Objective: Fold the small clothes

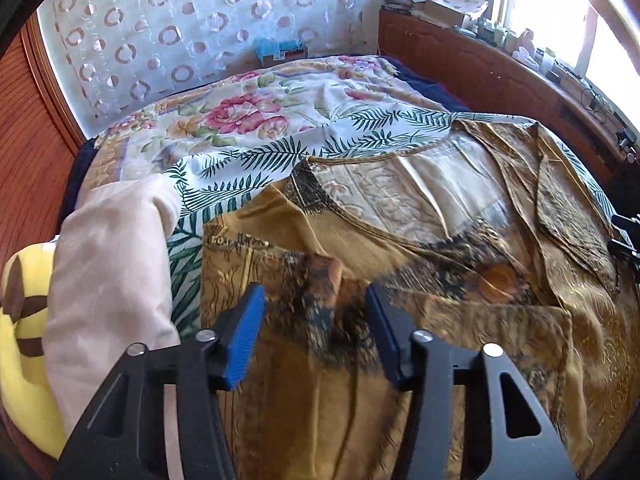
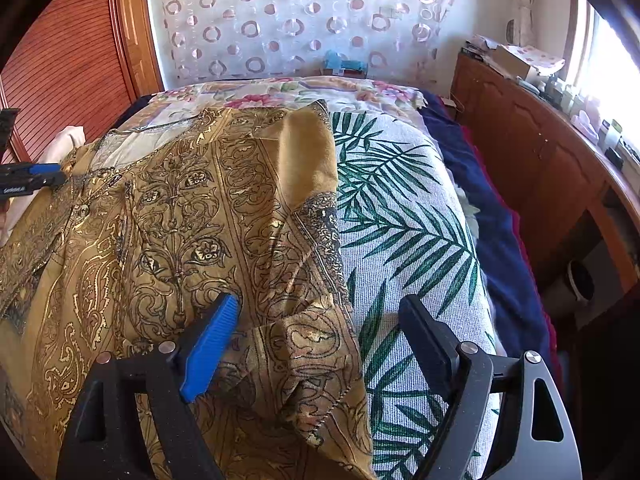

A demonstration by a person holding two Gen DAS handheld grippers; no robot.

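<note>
A mustard-gold patterned garment (image 1: 400,208) lies spread on the bed, its pale inner lining showing at the neck opening. My left gripper (image 1: 314,312) hangs low over its dark-printed part, jaws half apart, with a raised ridge of the cloth between the blue pads (image 1: 244,332); no pad clearly presses on it. In the right wrist view the same garment (image 2: 180,200) covers the left half of the bed. My right gripper (image 2: 320,316) stands wide open over the garment's right edge, where a rumpled sleeve lies between its fingers. The left gripper (image 2: 48,176) shows at the far left edge.
A palm-leaf cover (image 2: 400,220) lies under the garment, with a floral sheet (image 1: 240,112) behind it. A beige cloth (image 1: 108,260) and a yellow cushion (image 1: 24,320) sit at the left. A wooden ledge (image 2: 520,140) with small items runs along the right.
</note>
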